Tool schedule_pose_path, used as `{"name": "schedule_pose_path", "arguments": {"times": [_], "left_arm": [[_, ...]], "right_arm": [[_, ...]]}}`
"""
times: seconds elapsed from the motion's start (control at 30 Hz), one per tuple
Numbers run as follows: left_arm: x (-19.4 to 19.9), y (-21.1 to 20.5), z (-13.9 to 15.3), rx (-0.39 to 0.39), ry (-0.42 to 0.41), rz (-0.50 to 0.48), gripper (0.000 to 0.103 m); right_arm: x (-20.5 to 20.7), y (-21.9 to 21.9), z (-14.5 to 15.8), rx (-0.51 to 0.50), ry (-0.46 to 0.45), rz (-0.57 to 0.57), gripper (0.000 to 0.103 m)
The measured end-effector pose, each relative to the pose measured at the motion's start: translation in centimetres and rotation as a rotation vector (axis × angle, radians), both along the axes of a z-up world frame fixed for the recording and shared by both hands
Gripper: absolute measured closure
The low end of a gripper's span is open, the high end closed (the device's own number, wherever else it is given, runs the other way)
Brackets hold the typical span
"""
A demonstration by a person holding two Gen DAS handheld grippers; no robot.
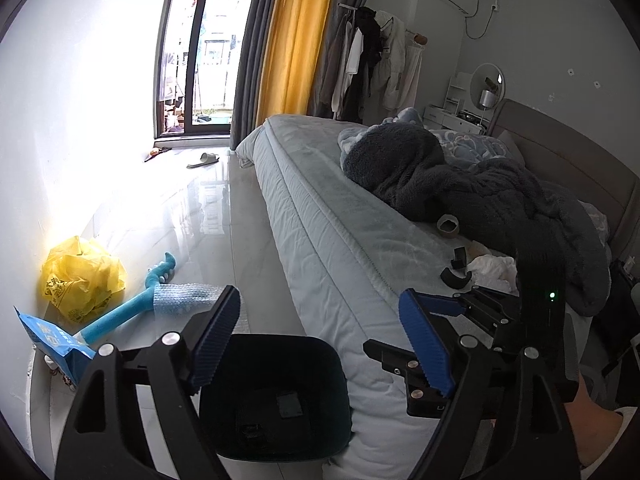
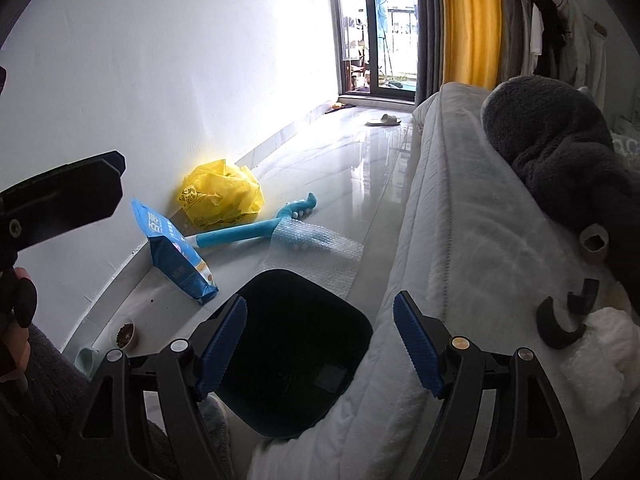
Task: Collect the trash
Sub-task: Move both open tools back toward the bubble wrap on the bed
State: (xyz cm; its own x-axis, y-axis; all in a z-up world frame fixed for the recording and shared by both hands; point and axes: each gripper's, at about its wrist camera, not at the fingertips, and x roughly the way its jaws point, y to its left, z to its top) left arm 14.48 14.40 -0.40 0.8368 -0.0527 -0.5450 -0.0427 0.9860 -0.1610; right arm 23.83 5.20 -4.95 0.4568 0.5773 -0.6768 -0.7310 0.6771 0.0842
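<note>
Dark bin (image 2: 296, 344) upright beside bed (image 2: 460, 208) (mouth upward); both jaws apart

Crumpled bag (image 2: 221, 196) — bright yellow, dark printed marks. Foam stick (image 2: 256, 226) teal-blue; pouch (image 2: 176, 254) blue with white lettering. Bubble wrap (image 2: 316, 248) clear, dotted. Bin (image 2: 296, 344) black inside. Gripper pads (image 1: 426, 342) blue, ribbed, on black frames. Mattress (image 1: 320, 216) pale grey-white, quilted; blanket (image 1: 460, 184) charcoal — fleecy. Curtain (image 1: 296, 40) yellow between grey panels.
</note>
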Motion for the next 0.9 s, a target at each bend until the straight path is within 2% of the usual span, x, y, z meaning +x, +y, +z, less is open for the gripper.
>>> {"name": "schedule_pose_path", "arguments": {"times": [0.3, 0.9], "left_arm": [[1.1, -3.2, -0.3, 0.035, 0.007, -0.053, 0.009], [3.6, -10.3, -2.1, 0.021, 0.024, -0.196, 0.007]], "right_arm": [[1.2, -5.9, 1.0, 0.011, -0.044, -0.099, 0.021], [3.4, -17.2, 1.4, 0.010, -0.075, -0.293, 0.018]]}}
